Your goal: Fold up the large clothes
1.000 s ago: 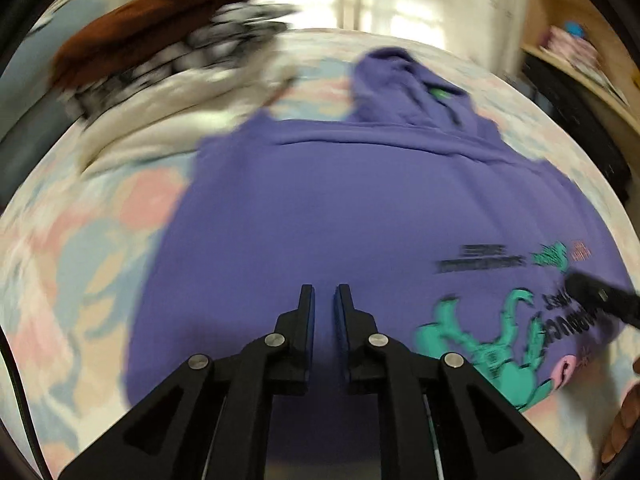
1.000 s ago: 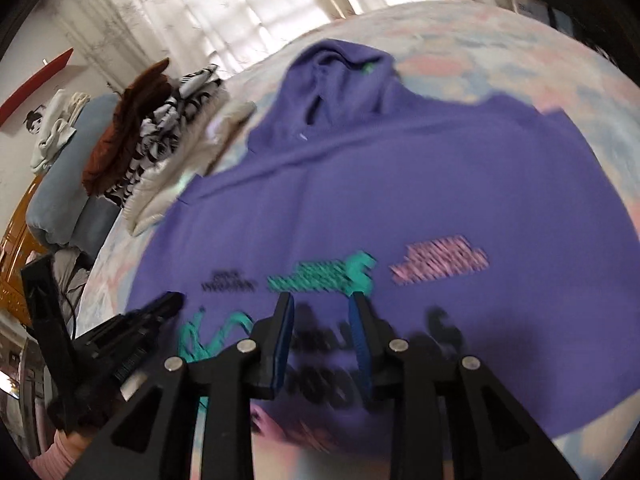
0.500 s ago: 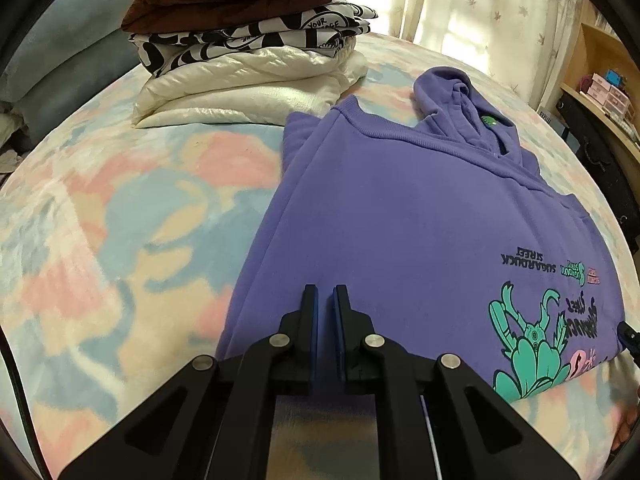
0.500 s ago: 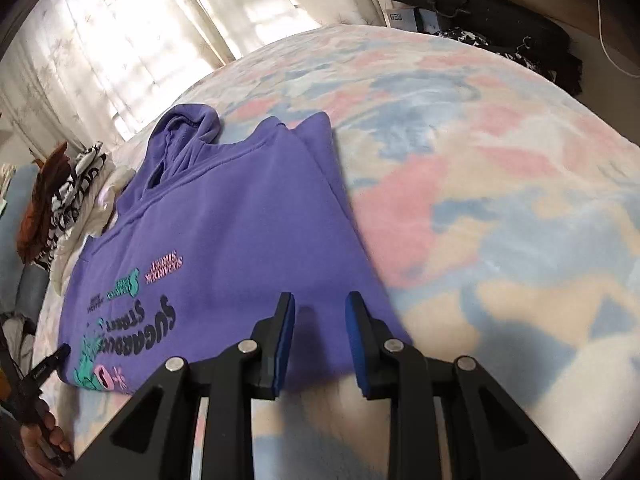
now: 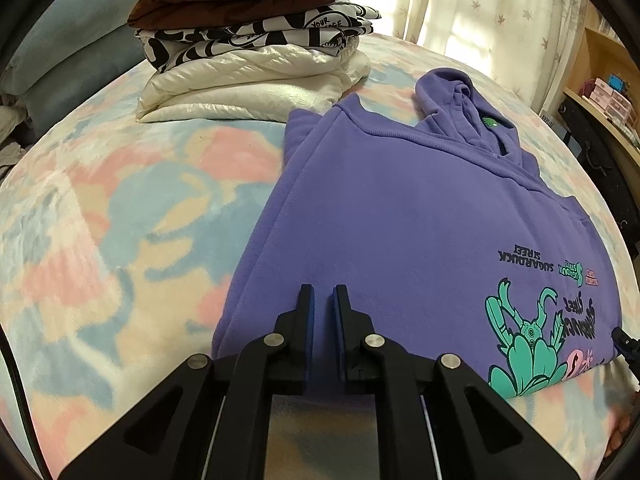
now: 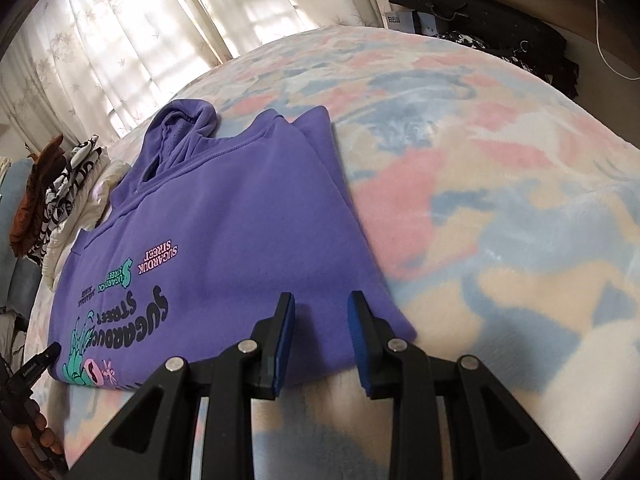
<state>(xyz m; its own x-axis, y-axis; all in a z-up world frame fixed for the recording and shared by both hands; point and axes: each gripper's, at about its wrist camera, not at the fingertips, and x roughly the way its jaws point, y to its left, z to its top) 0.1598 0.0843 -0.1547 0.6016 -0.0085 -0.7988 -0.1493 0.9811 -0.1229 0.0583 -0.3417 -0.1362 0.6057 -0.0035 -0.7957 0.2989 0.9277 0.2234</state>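
A purple hoodie (image 5: pixel 400 216) with a teal and pink print lies flat on the bed, sleeves folded in, hood pointing away; it also shows in the right wrist view (image 6: pixel 240 224). My left gripper (image 5: pixel 324 300) hovers over the hoodie's near left corner, its jaws nearly shut with a thin gap and nothing between them. My right gripper (image 6: pixel 322 306) hovers over the near right corner, open and empty. The left gripper's tip also shows at the right wrist view's left edge (image 6: pixel 38 362).
A stack of folded clothes (image 5: pixel 256 40), brown on top, black-and-white, then white, sits at the bed's far left. The pastel blanket (image 5: pixel 120 220) covers the bed. Curtains (image 6: pixel 160 20) hang behind. Shelves and dark clutter (image 6: pixel 500 12) stand at the right.
Both grippers pulled back from the hoodie's middle to its near corners, left to the left, right to the right. The right jaws opened a little wider. The hoodie lies still.
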